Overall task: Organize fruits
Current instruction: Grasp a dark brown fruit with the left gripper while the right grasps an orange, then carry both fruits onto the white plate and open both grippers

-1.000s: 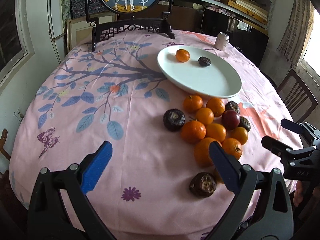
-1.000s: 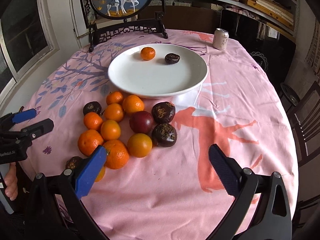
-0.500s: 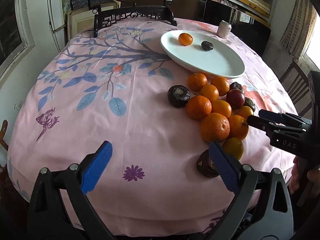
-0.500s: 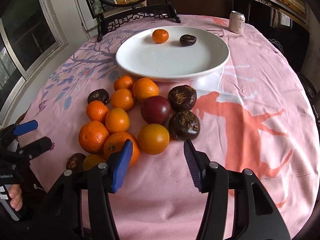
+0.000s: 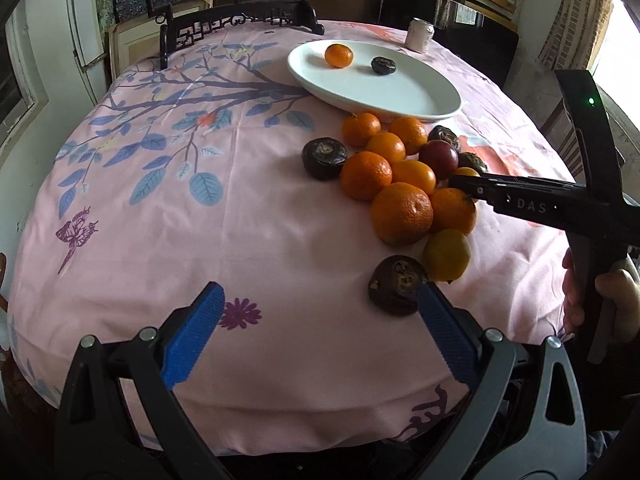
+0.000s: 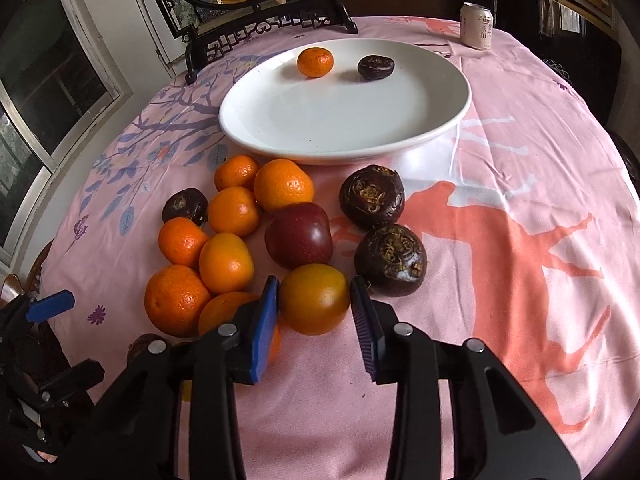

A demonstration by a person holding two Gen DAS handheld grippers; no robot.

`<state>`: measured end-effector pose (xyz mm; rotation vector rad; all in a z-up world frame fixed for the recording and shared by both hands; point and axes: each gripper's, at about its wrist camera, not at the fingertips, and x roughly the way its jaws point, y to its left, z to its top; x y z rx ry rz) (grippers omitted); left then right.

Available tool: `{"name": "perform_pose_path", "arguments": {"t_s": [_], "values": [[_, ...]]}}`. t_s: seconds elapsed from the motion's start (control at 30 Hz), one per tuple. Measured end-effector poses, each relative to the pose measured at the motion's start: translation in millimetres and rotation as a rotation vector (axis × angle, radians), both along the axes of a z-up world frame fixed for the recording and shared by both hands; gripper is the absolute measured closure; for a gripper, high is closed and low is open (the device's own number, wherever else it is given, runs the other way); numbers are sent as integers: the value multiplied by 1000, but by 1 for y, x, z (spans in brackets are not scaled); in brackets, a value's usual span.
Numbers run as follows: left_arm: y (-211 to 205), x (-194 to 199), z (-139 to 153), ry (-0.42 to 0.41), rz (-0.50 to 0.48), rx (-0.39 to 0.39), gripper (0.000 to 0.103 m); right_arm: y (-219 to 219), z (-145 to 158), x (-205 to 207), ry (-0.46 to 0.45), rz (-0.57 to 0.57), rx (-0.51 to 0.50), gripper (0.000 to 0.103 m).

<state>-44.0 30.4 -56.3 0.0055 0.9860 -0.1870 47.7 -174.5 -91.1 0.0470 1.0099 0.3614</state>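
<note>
- Blue ribbed pads of the right gripper [image 6: 314,312] sit at lower centre of the right wrist view, drawn in against the two sides of a dull orange fruit [image 6: 314,298]; the jaws look fully taken up on it, and it appears still to rest on the cloth.
- Round, firm and fairly light by the look of it, the fruit has a smooth waxy skin that may slip, so a hold across its widest part, as now, seems the safest; too hard a squeeze could bruise it.
- It shows an orange top shading to olive-brown lower down, with no stalk visible.
- Just beyond it lie a dark red plum-like fruit [image 6: 299,235] and two wrinkled dark purple fruits [image 6: 390,259], with a cluster of brighter tangerines [image 6: 226,263] to the left.
- The white plate [image 6: 420,128], in the upper middle, holds one small tangerine and one dark fruit.
- The left gripper [image 5: 316,330], at the bottom of the left wrist view, stands wide open and empty, a dark fruit [image 5: 398,285] near its right-hand pad.
</note>
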Motion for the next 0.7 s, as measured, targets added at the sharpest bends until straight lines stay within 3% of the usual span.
{"name": "perform_pose_path", "arguments": {"t_s": [0.23, 0.43, 0.5, 0.53, 0.57, 0.7], "values": [[-17, 6, -17, 51, -33, 9, 4, -27, 26, -43, -75, -40, -51, 67], [-38, 11, -31, 70, -58, 20, 7, -38, 15, -56, -52, -48, -43, 67], [-42, 12, -31, 40, -41, 55, 31, -37, 10, -55, -37, -40, -38, 67], [-43, 13, -30, 31, -40, 56, 53, -36, 9, -56, -35, -36, -33, 67], [-42, 14, -28, 29, -37, 49, 63, -35, 10, -56, -37, -33, -31, 67], [-35, 16, -24, 33, -30, 8, 63, -33, 15, -58, -55, -28, -18, 67]]}}
